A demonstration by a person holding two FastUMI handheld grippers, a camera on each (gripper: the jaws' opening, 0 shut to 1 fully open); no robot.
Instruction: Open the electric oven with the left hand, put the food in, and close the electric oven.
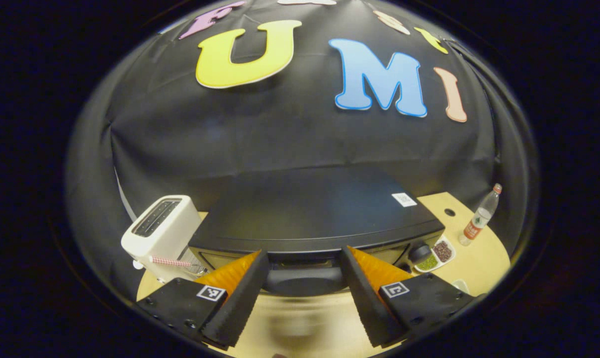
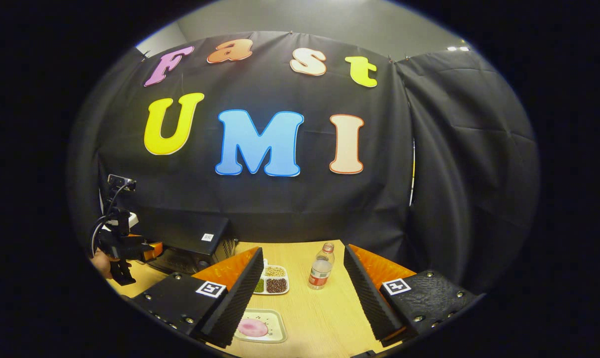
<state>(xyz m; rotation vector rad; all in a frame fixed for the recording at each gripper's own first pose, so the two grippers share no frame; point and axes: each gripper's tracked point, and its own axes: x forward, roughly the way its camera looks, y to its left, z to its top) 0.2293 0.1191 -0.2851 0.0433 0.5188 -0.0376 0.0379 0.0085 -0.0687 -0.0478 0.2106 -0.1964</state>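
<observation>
In the left gripper view the electric oven (image 1: 319,214) is a wide black box with a flat top and a small white sticker near its right rear corner. It stands on the wooden table (image 1: 478,258), dead ahead of the left gripper (image 1: 304,283), whose fingers are spread apart on either side of the oven's dark handle (image 1: 303,282); whether they touch it cannot be told. The oven's front is mostly hidden behind the fingers. Left of the oven stands a white toaster (image 1: 161,233); right of it are a divided dish of beans (image 1: 436,254) and a water bottle (image 1: 480,216).

In the right gripper view the oven (image 2: 195,241) sits at the far left of the table (image 2: 329,318), partly covered by the other gripper (image 2: 126,246) and a hand (image 2: 101,261). The right gripper (image 2: 302,293) is open and empty. Right of the oven lie the bean dish (image 2: 272,279) and bottle (image 2: 321,272); nearer the camera, a white tray (image 2: 275,320) carries a pink round food (image 2: 253,327), partly cut off by a finger.
</observation>
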